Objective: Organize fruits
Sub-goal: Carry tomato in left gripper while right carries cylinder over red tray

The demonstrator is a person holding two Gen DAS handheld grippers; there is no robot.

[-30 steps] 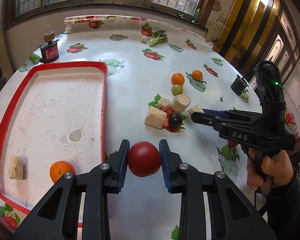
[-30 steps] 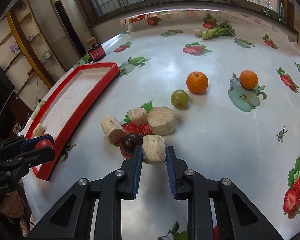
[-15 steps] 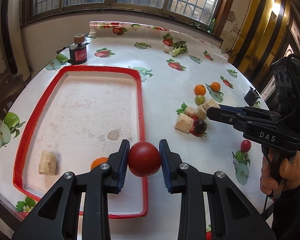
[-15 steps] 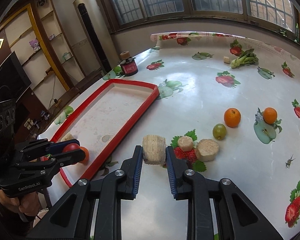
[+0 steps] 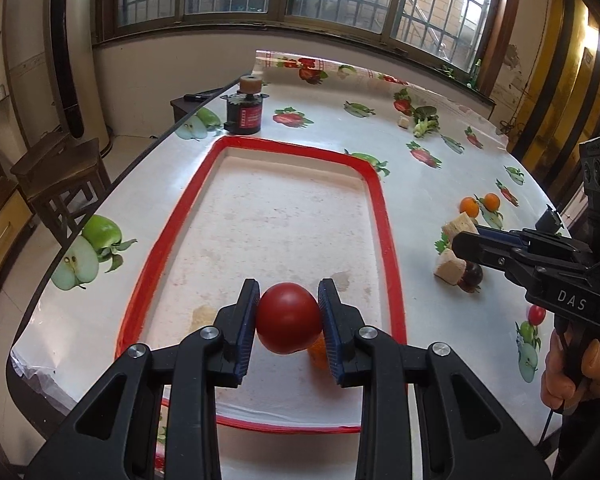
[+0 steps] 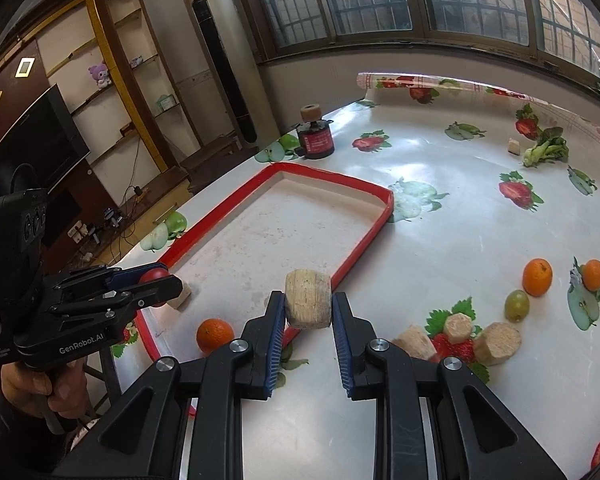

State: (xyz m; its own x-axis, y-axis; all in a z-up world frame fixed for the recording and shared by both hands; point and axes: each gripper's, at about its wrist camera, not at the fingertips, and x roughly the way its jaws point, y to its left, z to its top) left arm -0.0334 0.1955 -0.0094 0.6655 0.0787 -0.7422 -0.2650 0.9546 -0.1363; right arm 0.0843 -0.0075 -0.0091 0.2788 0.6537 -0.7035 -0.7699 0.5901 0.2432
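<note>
One red tomato (image 5: 288,318) is clamped in the left gripper (image 5: 288,320), low centre, above the red-rimmed tray (image 5: 386,236). One tan cylinder (image 6: 308,304) is pinched by the right gripper (image 6: 308,318). Three oranges (image 6: 215,335) are counted only in the right view.

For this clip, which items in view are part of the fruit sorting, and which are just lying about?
Job:
left gripper shut on tomato
right gripper shut on cork-like chunk
red tray
orange in tray
two oranges and grape on the table

Lying about:
black jar
greens
</note>
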